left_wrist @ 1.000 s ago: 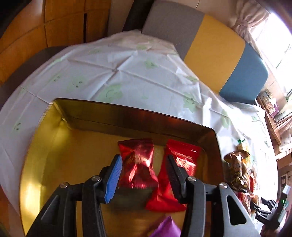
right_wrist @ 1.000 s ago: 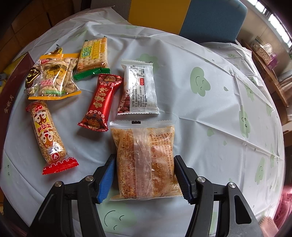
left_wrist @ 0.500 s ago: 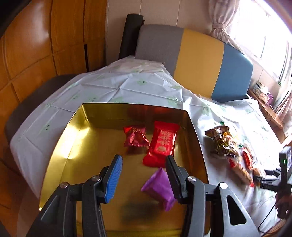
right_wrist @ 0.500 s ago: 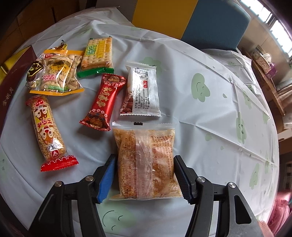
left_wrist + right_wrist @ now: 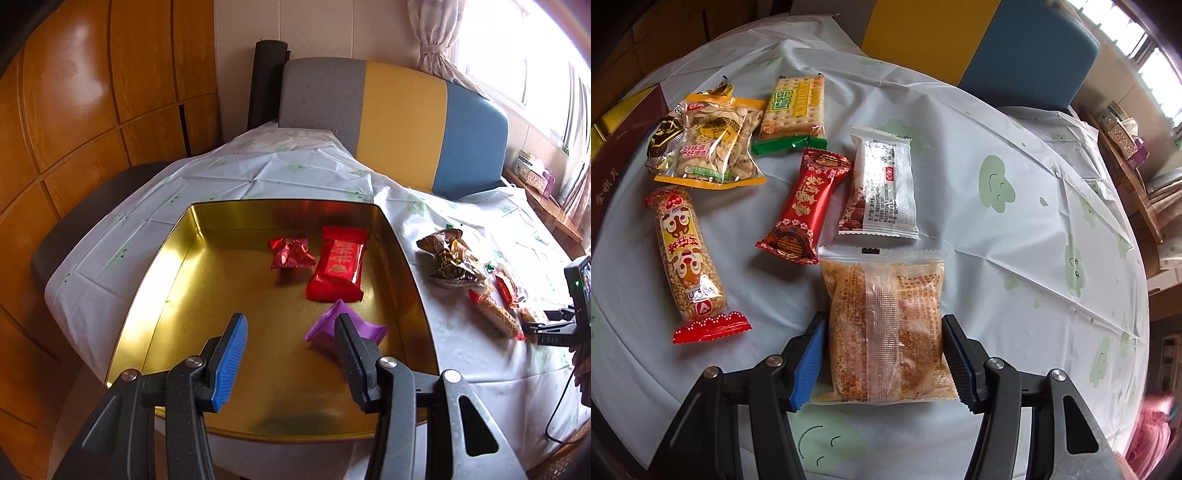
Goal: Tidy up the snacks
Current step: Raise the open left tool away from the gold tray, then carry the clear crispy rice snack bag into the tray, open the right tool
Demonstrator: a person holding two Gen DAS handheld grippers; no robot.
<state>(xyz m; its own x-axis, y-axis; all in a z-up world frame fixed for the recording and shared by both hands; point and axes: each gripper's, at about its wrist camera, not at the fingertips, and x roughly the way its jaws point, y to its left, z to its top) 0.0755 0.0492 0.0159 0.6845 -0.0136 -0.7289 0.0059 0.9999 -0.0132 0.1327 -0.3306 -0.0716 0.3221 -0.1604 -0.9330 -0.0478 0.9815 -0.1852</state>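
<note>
My left gripper (image 5: pixel 291 321) hangs open and empty over the near part of a gold tin (image 5: pixel 280 202). In the tin lie a dark red candy (image 5: pixel 290 253), a red packet (image 5: pixel 340 267) and a purple packet (image 5: pixel 325 328), which is partly behind my right finger. In the right wrist view, my right gripper (image 5: pixel 882 319) points down at an orange cake packet (image 5: pixel 886 325) lying on the tablecloth. Its pads rest against the packet's two long sides.
On the white cloth (image 5: pixel 997 258) lie a white packet (image 5: pixel 882 188), a red candy (image 5: pixel 805 206), a rice-puff roll (image 5: pixel 687 258), a cracker pack (image 5: pixel 794 107) and a biscuit bag (image 5: pixel 713 147). A striped chair back (image 5: pixel 399 122) stands behind the table, wooden panels on the left.
My left gripper has drawn back and up from the tin, so the whole tin and the purple packet now show. The right gripper has barely moved around the orange packet.
</note>
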